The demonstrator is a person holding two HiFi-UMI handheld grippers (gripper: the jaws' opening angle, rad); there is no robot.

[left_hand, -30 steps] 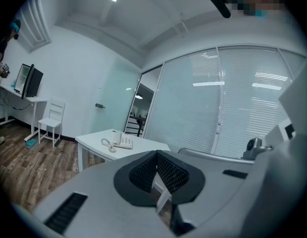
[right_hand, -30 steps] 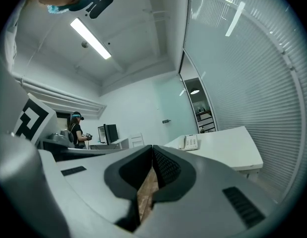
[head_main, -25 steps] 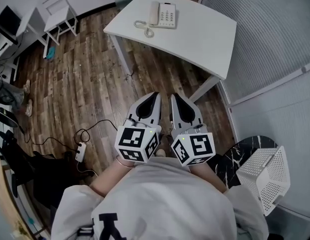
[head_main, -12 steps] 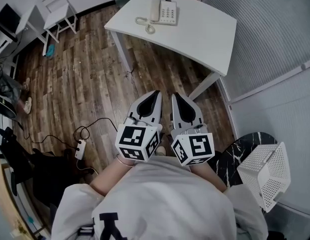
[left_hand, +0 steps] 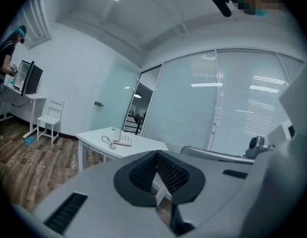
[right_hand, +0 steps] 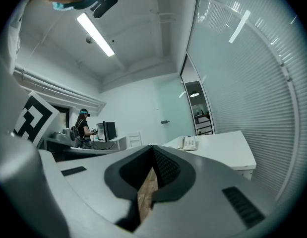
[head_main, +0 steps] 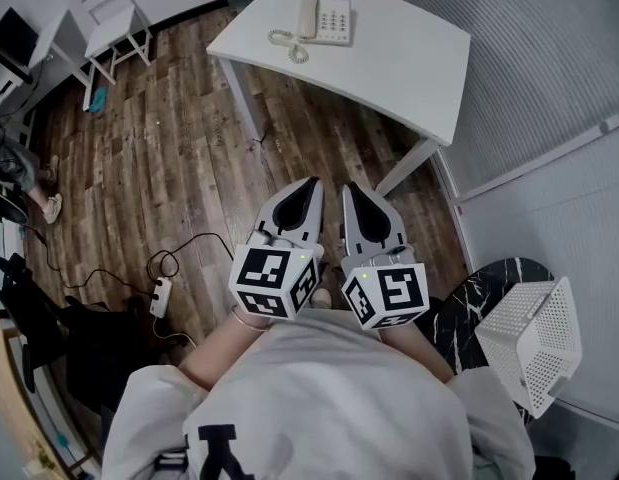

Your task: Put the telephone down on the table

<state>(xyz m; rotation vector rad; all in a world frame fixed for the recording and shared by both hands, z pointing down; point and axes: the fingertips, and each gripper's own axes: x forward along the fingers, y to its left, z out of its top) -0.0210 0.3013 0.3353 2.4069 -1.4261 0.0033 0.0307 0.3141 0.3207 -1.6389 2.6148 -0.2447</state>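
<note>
A cream telephone (head_main: 323,18) with a coiled cord rests on the far end of a white table (head_main: 389,68), its handset lying in the cradle. It also shows small in the left gripper view as the telephone (left_hand: 119,139) and in the right gripper view as the telephone (right_hand: 188,143). My left gripper (head_main: 308,187) and right gripper (head_main: 349,190) are side by side close to my body, over the wooden floor, well short of the table. Both are shut with nothing between the jaws.
A white perforated basket (head_main: 529,343) stands on a dark round stool at right. A power strip and black cables (head_main: 161,298) lie on the floor at left. A white chair (head_main: 109,18) and a desk sit far left, where a person (right_hand: 84,130) stands at a monitor. Blinds line the right wall.
The view has shifted slightly; the table and telephone sit a little higher in the frame. The grippers stay shut and side by side.
</note>
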